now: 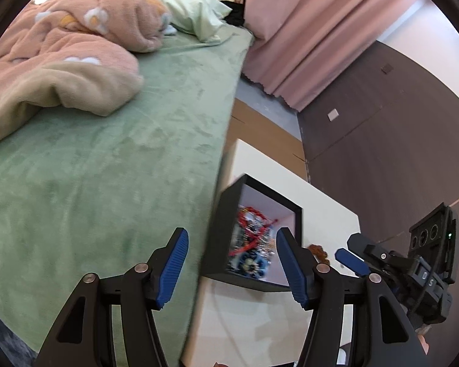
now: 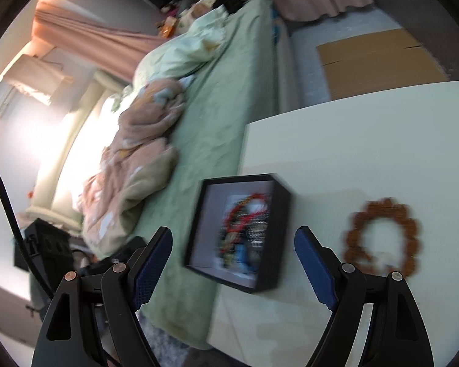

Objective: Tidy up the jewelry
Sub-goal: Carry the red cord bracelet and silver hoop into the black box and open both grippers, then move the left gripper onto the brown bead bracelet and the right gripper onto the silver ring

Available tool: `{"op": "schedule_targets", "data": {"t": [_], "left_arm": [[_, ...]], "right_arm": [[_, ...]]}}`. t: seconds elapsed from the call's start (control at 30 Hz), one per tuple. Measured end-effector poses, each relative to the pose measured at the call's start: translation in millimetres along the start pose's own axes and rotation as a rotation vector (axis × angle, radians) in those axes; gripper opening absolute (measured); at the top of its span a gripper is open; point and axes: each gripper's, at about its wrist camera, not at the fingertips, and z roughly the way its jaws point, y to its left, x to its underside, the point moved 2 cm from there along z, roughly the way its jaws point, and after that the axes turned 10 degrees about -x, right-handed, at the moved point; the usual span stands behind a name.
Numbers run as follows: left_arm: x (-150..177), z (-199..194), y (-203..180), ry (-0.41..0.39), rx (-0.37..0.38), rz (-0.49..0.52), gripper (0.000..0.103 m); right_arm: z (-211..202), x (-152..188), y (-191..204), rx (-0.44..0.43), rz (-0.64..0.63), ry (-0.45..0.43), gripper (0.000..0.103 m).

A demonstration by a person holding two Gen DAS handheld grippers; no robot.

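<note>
- Beside a bed (image 1: 122, 159) spread with a green sheet and a crumpled pink blanket (image 1: 64, 58), a white tabletop (image 2: 367, 140) is seen, with pink curtains (image 1: 315, 30) behind.
- At the tabletop's edge nearest the bed, an open black box (image 2: 278, 238) is set, already holding a blurred tangle of red, blue and silvery jewelry (image 2: 244, 232).
- Just to the right of the box, a brown beaded bracelet (image 2: 382, 238) is laid flat on the tabletop, apart from the box and untouched.
- The left tongs (image 1: 232, 263) are held apart and empty before the box; the right tongs (image 2: 234, 267) are likewise spread wide, nothing gripped.
- The bracelet is judged light and limp, a strung loop likely to sag and swing once lifted; its round beads may roll under the pads.
- A grip across one side of the loop, over a single bead or two, is judged best, so that the rest hangs free for lowering into the box.
</note>
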Motion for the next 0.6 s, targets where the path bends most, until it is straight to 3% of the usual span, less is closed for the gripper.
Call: {"op": "schedule_targets", "data": {"t": [0.13, 0.6], "left_arm": [[6, 0, -20, -0.001, 0.016, 0.028, 0.068], [36, 18, -106, 0.047, 0.011, 0.198, 0.068]], "right_arm": [[-30, 1, -21, 0.052, 0.023, -0.026, 0.082], [-101, 0, -72, 0.246, 0.034, -0.095, 0.082]]}}
